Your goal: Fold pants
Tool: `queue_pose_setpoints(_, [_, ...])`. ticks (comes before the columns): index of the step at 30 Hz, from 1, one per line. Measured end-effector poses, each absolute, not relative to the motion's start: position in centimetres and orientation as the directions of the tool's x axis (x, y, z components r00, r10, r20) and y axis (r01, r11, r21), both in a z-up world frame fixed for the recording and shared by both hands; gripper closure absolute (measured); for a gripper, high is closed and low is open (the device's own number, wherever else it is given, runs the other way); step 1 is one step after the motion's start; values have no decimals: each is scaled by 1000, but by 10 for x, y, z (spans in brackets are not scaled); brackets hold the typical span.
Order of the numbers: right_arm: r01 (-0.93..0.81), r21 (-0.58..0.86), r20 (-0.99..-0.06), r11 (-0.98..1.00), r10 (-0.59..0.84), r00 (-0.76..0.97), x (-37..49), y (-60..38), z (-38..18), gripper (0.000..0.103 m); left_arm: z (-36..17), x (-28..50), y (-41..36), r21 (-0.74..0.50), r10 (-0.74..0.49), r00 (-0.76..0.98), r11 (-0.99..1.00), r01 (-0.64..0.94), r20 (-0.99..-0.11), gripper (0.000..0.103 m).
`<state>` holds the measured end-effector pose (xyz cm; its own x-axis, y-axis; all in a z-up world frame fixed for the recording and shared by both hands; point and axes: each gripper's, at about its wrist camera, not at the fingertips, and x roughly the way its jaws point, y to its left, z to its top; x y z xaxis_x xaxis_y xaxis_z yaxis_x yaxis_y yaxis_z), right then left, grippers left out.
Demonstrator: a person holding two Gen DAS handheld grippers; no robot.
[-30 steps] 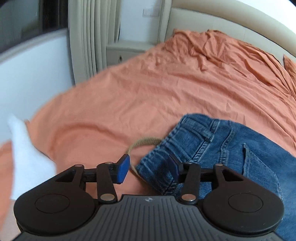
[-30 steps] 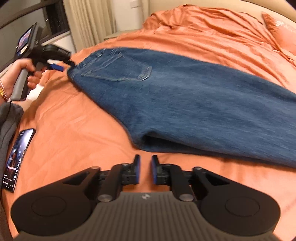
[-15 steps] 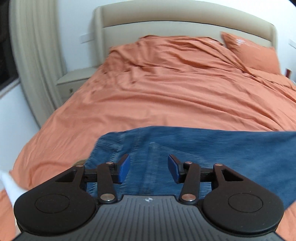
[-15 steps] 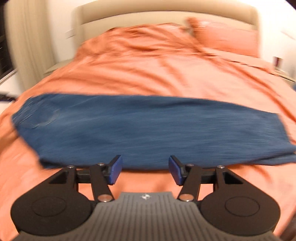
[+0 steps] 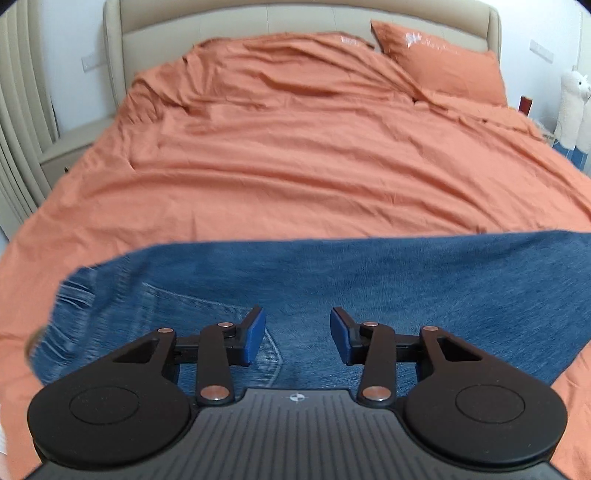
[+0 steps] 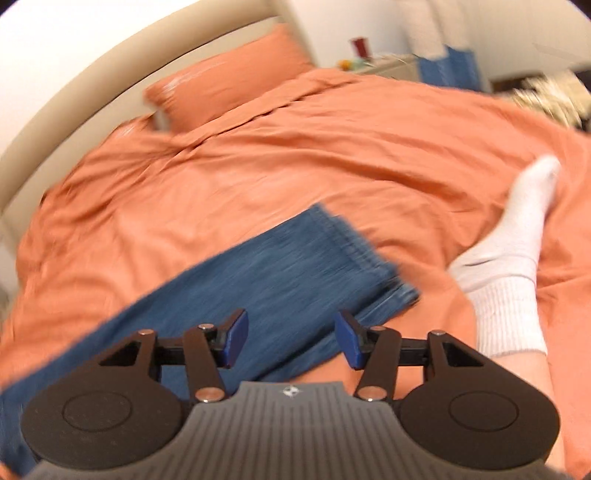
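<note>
Blue jeans (image 5: 369, 280) lie flat across the near part of an orange bed, folded lengthwise, back pocket up. In the left wrist view my left gripper (image 5: 297, 338) is open and empty, above the seat and pocket end of the jeans. In the right wrist view the leg end of the jeans (image 6: 295, 273) with its hem shows, blurred by motion. My right gripper (image 6: 290, 341) is open and empty, above the near edge of the leg close to the hem.
The orange bedsheet (image 5: 314, 155) covers the whole bed, with a pillow (image 5: 439, 62) and beige headboard (image 5: 258, 18) at the far end. A person's foot in a white sock (image 6: 509, 258) rests on the bed right of the hem. A nightstand (image 5: 70, 147) stands at left.
Both grippers swung right along the jeans: the left from the waistband to the seat, the right from mid-leg to the hem. The right gripper opened from nearly shut.
</note>
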<state>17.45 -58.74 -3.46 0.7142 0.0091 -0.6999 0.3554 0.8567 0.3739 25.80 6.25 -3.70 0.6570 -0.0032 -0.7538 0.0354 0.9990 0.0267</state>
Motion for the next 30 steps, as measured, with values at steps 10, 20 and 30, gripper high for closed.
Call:
queue_pose_setpoints(10, [524,535,-731,663,52,680,217,-661,-109,63,-83,270,64,38,34,565,999,-4,-825,55])
queue_pose_setpoints(20, [390,612,-572,688,46,819,201,-671,-57,100,-96,270,66,73,73,526,997,-20,-848,60])
queue_pose_setpoints(30, [498,470,-721,729,-8,692,203,-668,-97,101,-96,271,64,83,73,515,997,-3,-854,60])
